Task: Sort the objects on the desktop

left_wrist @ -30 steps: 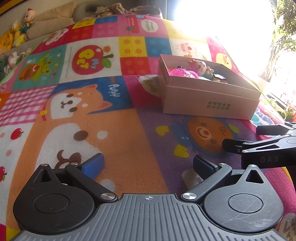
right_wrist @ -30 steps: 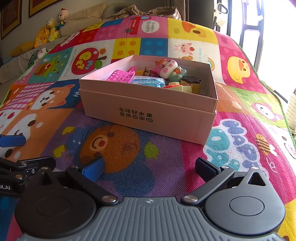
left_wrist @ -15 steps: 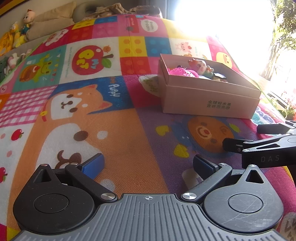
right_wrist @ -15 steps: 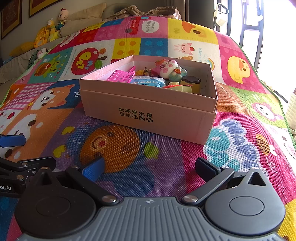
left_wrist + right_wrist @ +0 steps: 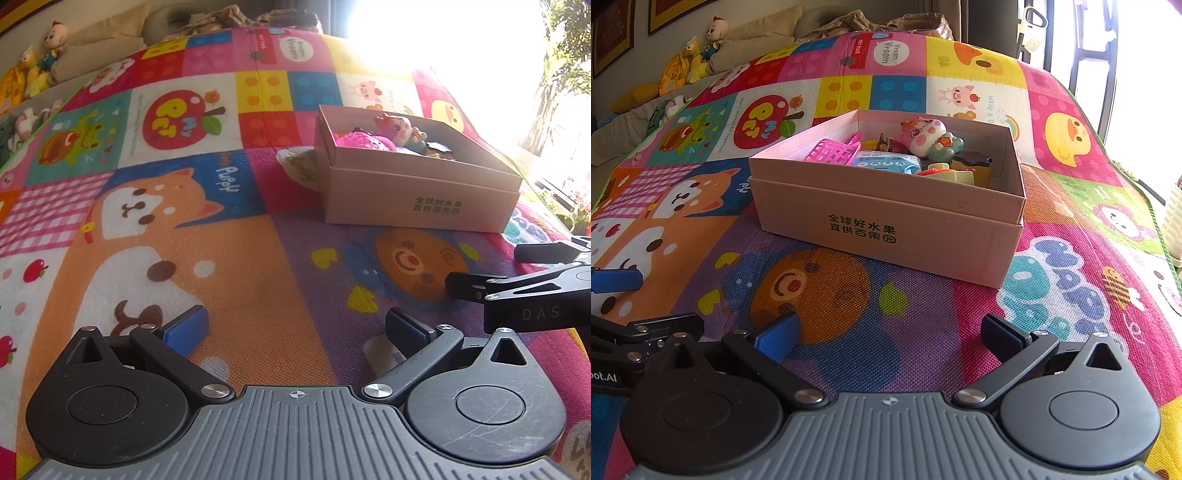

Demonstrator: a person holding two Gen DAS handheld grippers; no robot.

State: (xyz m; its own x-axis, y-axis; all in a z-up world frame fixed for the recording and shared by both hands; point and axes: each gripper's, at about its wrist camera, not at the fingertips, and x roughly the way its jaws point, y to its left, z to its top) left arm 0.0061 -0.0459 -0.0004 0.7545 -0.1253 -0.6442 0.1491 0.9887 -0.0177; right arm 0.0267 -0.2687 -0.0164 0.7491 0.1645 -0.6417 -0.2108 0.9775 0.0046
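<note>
On one mat (image 5: 923, 332) — one box (image 5: 886, 221), two empty claws (image 5: 295, 328) (image 5: 890, 332).

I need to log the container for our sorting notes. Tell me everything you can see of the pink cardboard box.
The pink rectangular cardboard box sits open and level on the colourful cartoon play mat, its upper part overhanging a slightly narrower lower part. Black Chinese print marks its near side. Inside lie a pink plastic basket, a blue packet, a pink pig figurine and other small toys. Neither claw touches it.
</note>
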